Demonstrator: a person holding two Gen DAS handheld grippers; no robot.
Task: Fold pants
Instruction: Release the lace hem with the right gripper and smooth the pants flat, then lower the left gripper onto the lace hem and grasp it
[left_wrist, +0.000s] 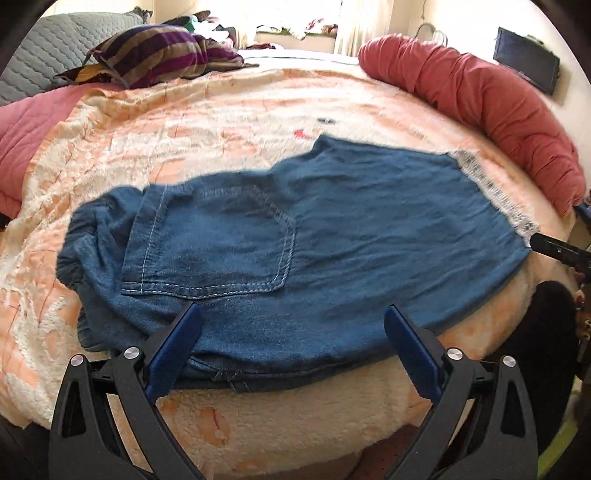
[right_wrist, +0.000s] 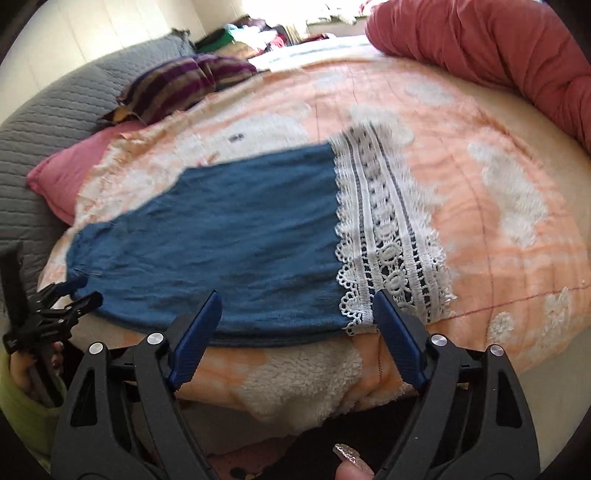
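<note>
Blue denim pants (left_wrist: 332, 221) lie flat across the bed, with a stitched back pocket (left_wrist: 236, 240) facing up and the elastic waist bunched at the left. A white lace hem (right_wrist: 388, 240) ends the legs at the right. My left gripper (left_wrist: 291, 310) is open, its blue pads straddling the near edge of the pants below the pocket, and nothing is pinched. My right gripper (right_wrist: 297, 295) is open over the near edge, where the denim (right_wrist: 240, 229) meets the lace. The left gripper (right_wrist: 86, 290) also shows at the pants' waist end.
A peach and white fleece blanket (left_wrist: 221, 129) covers the bed and drops off at the near edge. A long red bolster (left_wrist: 480, 96) lines the right side. A striped pillow (left_wrist: 159, 51), a pink pillow (right_wrist: 74, 170) and a grey quilted cover (left_wrist: 37, 48) lie at the far left.
</note>
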